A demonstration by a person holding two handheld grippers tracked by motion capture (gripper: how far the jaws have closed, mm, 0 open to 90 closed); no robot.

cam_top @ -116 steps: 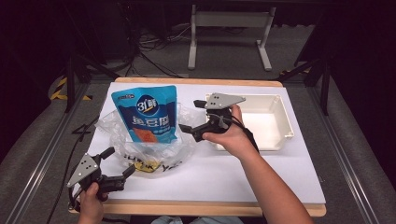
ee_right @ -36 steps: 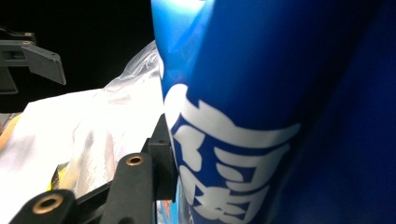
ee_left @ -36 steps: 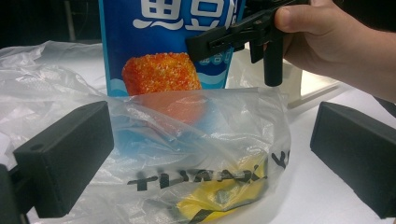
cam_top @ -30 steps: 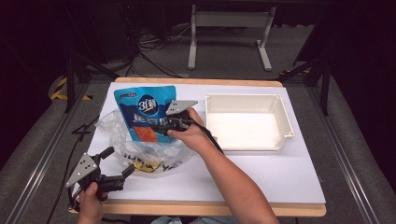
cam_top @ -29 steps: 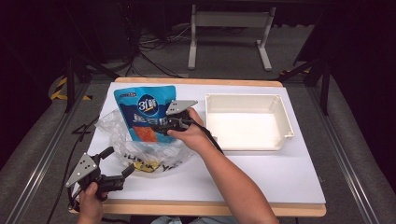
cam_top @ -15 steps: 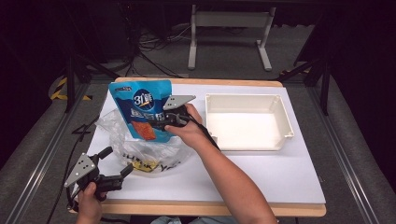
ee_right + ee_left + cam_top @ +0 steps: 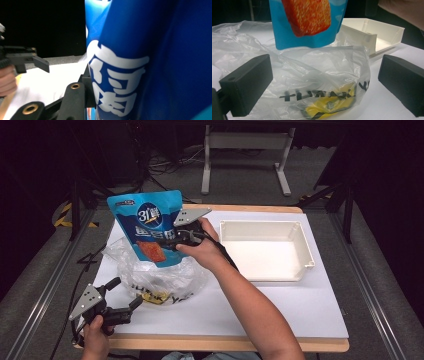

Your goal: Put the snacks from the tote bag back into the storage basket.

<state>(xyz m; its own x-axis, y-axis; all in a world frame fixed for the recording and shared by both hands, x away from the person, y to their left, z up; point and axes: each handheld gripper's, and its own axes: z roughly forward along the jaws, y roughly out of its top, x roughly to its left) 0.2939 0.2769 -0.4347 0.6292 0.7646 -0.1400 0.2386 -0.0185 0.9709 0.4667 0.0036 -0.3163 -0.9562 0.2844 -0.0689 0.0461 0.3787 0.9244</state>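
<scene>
A blue snack pouch [image 7: 147, 227] with white characters and an orange food picture hangs upright above the table, and my right gripper [image 7: 172, 237] is shut on its right edge. In the right gripper view the pouch [image 7: 150, 62] is right up close, with one black finger [image 7: 75, 100] pressed against it. Below it lies a crumpled clear plastic bag [image 7: 155, 277] with black letters and a yellow print. My left gripper [image 7: 125, 293] rests near the front left corner, open, its jaws pointing at the bag [image 7: 312, 82] with nothing between them.
A white rectangular tray [image 7: 265, 252] stands at the right of the white table top [image 7: 280, 310]; the left gripper view shows its corner [image 7: 372, 32] behind the bag. The person's right forearm crosses the middle of the table. Dark floor and metal frames surround the table.
My right gripper has risen with the pouch, which has come up off the table and the bag and now hangs upright. The left gripper has stayed in place.
</scene>
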